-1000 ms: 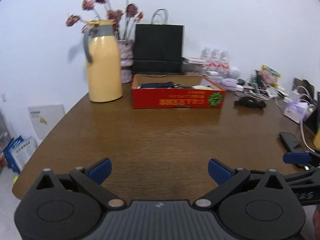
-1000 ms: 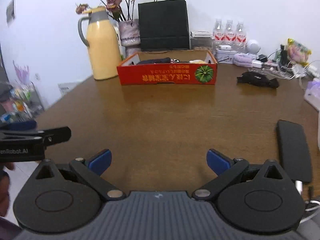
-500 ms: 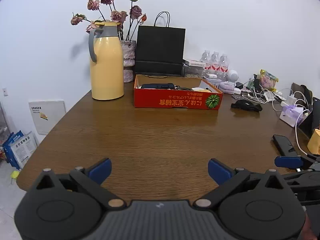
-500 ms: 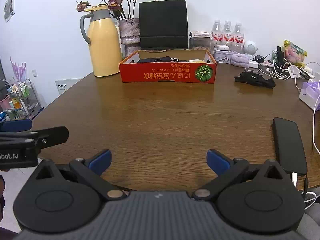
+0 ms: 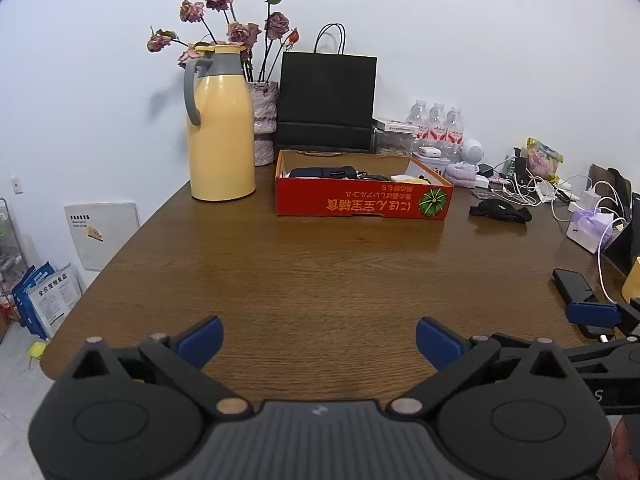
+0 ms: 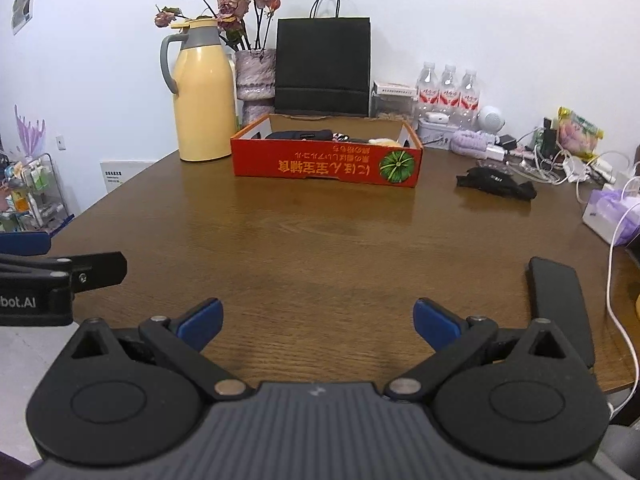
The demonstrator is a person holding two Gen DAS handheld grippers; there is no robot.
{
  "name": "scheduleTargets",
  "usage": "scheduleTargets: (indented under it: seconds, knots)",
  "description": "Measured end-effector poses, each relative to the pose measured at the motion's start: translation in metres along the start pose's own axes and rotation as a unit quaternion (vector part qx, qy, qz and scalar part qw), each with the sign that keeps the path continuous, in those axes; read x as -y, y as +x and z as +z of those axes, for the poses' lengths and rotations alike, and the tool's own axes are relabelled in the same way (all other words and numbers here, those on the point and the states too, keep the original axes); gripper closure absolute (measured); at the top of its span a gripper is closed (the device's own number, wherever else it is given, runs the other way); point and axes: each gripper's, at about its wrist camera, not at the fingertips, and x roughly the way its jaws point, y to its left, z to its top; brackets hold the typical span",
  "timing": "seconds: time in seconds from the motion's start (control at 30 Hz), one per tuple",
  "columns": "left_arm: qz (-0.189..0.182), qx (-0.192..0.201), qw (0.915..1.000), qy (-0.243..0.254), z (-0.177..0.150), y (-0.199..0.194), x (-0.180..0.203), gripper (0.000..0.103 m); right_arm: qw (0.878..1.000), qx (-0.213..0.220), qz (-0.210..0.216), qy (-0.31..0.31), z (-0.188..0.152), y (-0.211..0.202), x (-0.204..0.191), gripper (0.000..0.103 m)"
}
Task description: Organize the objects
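A red cardboard box (image 5: 362, 200) (image 6: 326, 166) stands at the far side of the brown table (image 5: 320, 272) (image 6: 320, 240), with a dark pouch and a few small items inside. A black crumpled object (image 5: 500, 211) (image 6: 496, 182) lies on the table right of the box. A black phone (image 6: 560, 308) (image 5: 574, 286) lies near the right edge. My left gripper (image 5: 319, 338) is open and empty over the near table edge. My right gripper (image 6: 318, 322) is open and empty, left of the phone.
A yellow thermos jug (image 5: 220, 124) (image 6: 204, 92), a vase of dried roses (image 5: 264, 120) and a black paper bag (image 5: 326, 100) stand behind the box. Water bottles (image 6: 448, 88), cables, chargers (image 5: 532, 194) and a white box (image 5: 590, 232) crowd the right side.
Both grippers have tilted up and drawn back a little, so the table and back wall show more fully. Both stay open and empty.
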Motion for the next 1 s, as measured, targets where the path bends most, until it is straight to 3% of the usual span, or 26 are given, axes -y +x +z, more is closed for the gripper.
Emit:
scheduleTargets:
  seconds: [1.0]
  knots:
    - [0.0,0.005,0.9998,0.022,-0.005,-0.0003,0.007,0.0,1.0,0.004,-0.006,0.002,-0.0035,0.0011,0.0041,0.0]
